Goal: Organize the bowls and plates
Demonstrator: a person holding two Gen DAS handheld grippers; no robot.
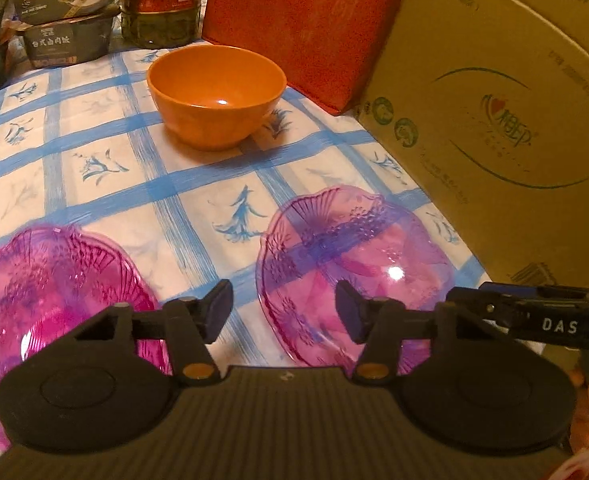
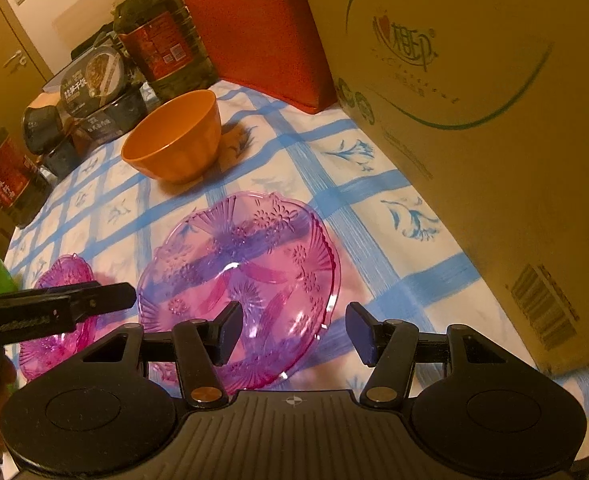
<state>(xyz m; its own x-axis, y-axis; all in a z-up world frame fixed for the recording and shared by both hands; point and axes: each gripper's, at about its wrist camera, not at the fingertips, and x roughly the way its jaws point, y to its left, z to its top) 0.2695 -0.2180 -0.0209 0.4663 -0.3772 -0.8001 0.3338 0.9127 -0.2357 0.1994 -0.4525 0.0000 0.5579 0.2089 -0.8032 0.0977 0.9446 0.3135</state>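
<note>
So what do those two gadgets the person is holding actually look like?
Both are matte black plastic. The left gripper and right gripper each have two flat dark pads on hinged arms with brass-coloured pivot pins, round discs either side and a ribbed body. White lettering marks their sides.

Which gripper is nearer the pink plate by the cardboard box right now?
Right, by a narrow margin. The right gripper hangs open over the pink plate's near rim. The left gripper sits open just beside that plate's left edge, above bare tablecloth.

Both wrist views angled down, near table; share orange bowl [image 1: 218,92].
</note>
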